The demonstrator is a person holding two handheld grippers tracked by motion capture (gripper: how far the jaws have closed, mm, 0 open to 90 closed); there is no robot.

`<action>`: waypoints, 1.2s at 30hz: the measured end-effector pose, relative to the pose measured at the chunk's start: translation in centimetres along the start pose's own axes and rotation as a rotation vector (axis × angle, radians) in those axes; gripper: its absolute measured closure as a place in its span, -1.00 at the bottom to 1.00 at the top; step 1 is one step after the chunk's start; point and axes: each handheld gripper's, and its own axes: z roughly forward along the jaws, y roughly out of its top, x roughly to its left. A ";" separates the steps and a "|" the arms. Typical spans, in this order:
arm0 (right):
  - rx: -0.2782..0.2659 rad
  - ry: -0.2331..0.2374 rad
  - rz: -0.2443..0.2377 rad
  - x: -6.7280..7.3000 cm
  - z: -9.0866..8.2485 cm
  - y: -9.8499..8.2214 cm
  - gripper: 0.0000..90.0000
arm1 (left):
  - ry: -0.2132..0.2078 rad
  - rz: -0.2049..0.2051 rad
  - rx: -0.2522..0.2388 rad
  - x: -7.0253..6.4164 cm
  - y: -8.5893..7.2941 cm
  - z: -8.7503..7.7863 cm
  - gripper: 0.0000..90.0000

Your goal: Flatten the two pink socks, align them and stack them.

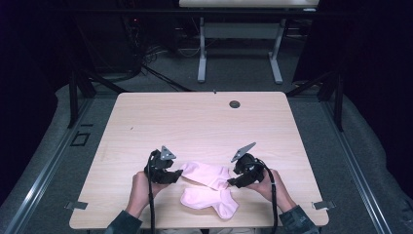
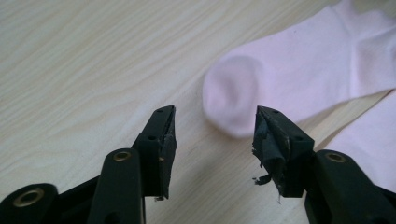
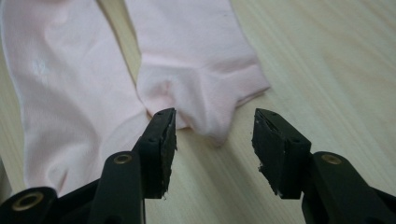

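— Pink, both socks; where are they against your tongs?

— The upper sock lies flat on the table, just right of your left gripper, jaws apart, nothing between them. The lower sock lies nearer you. Your right gripper sits at the upper sock's other end, jaws apart, empty.

Two pink socks overlapping nr table front edge, mid. L tongs at upper sock's left end, R tongs at its right end; both apart, gripping nothing.
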 end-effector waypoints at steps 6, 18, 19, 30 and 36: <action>-0.031 -0.038 0.141 0.0 0.7 0.0 0.16 | -0.001 -0.042 0.017 0.5 1.0 0.9 0.01; 0.029 -0.123 0.144 -0.4 3.4 0.6 0.47 | -0.034 -0.050 0.137 0.4 1.0 4.8 0.28; 0.037 -0.130 0.150 -0.4 3.4 0.7 0.47 | -0.035 -0.051 0.139 0.3 1.0 4.8 0.30; 0.016 -0.106 0.157 -1.6 2.3 0.9 0.25 | -0.064 -0.094 0.106 0.4 0.7 4.7 0.28; 0.007 -0.116 0.152 -1.7 2.7 1.2 0.29 | -0.065 -0.072 0.122 -0.1 1.1 5.1 0.30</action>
